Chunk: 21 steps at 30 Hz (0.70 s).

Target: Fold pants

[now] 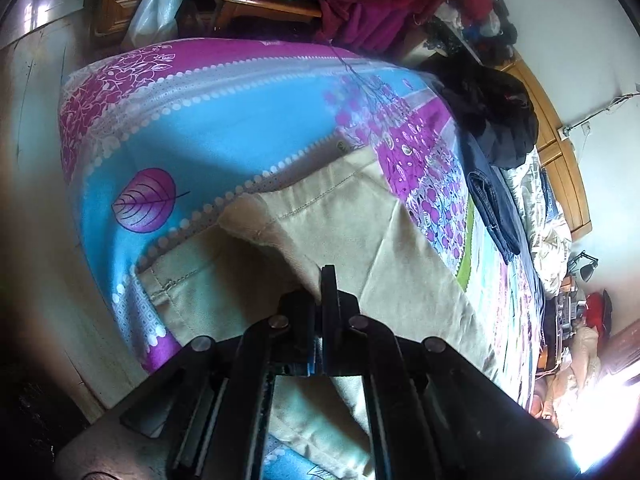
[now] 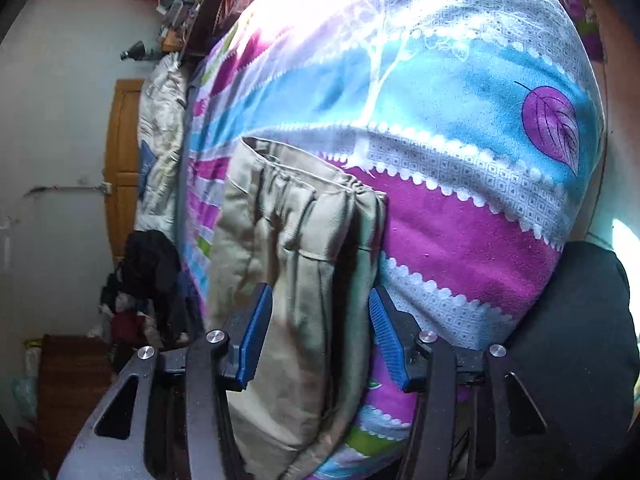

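Note:
Beige pants (image 1: 352, 232) lie on a bed with a blue, purple and white patterned sheet (image 1: 224, 132). In the left wrist view my left gripper (image 1: 318, 292) is shut on a lifted fold of the beige cloth near the hemmed leg ends. In the right wrist view the gathered waistband end of the pants (image 2: 304, 240) lies folded lengthwise on the sheet (image 2: 460, 232). My right gripper (image 2: 320, 320) is open and straddles the pants, its blue pads (image 2: 256, 332) on either side of the cloth.
A folded dark blue garment (image 1: 494, 208) and a black clothes pile (image 1: 504, 116) lie at the bed's far side by a wooden headboard (image 1: 560, 152). A chair with red clothes (image 1: 372, 4) stands beyond the bed. A dark sleeve (image 2: 576, 340) shows at the right.

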{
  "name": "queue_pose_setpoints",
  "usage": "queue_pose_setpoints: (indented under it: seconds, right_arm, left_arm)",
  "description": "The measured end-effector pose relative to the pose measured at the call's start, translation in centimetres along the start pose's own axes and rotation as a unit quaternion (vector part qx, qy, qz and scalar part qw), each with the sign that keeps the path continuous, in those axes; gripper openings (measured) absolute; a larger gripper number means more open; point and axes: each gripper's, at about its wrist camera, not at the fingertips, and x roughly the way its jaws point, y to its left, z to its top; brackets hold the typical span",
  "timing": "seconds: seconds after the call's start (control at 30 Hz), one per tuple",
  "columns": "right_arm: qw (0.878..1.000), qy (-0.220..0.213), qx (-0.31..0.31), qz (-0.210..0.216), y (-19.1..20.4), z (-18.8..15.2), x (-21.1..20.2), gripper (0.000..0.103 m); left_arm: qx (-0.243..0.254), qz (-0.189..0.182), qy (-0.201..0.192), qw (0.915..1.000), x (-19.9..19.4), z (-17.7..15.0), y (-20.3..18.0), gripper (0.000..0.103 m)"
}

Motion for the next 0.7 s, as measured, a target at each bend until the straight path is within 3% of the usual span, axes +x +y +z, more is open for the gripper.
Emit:
queue_pose_setpoints:
  seconds: [0.1, 0.23, 0.27, 0.33, 0.43, 0.47, 0.63, 0.67, 0.7]
  right_arm:
    - [0.999, 0.027, -0.028, 0.027, 1.1, 0.2, 0.1, 0.057]
    - [0.999, 0.038, -0.023, -0.010, 1.5, 0.5, 2.1, 0.057]
    - [0.999, 0.044, -0.015, -0.001, 1.3, 0.7, 2.6, 0.057]
    - [0.999, 0.047, -0.024, 0.005, 1.4, 0.8, 3.3, 0.053]
    - [0.995, 0.043, -0.087, 0.005, 3.6, 0.8, 3.8, 0.038]
    - [0.994, 0.040, -0.103, 0.004, 4.4, 0.8, 4.0, 0.037]
    - [0.991, 0.050, -0.104, -0.062, 3.7, 1.6, 6.5, 0.037]
    - [0.991, 0.046, -0.106, -0.069, 3.6, 1.7, 7.0, 0.023]
    - [0.988, 0.040, -0.119, -0.086, 4.1, 1.6, 7.5, 0.017]
  left_arm:
    - [-0.006, 0.003, 0.002, 1.0000, 0.3, -0.2, 0.5, 0.002]
    - [-0.015, 0.001, 0.003, 0.9999, 0.4, -0.2, 0.8, 0.002]
    - [-0.016, 0.001, 0.003, 0.9999, 0.3, -0.1, 0.8, 0.002]
    - [-0.016, 0.001, 0.004, 0.9999, 0.3, -0.1, 0.8, 0.002]
    - [-0.014, 0.004, 0.005, 0.9999, 0.2, -0.2, 0.9, 0.002]
    - [-0.014, 0.004, 0.006, 0.9999, 0.2, -0.2, 0.9, 0.002]
    - [-0.017, 0.008, 0.008, 0.9998, 0.6, -0.5, 1.2, 0.002]
    - [-0.021, 0.009, 0.010, 0.9997, 0.8, -0.6, 1.3, 0.002]
    - [-0.027, 0.009, 0.013, 0.9995, 1.0, -0.6, 1.5, 0.002]
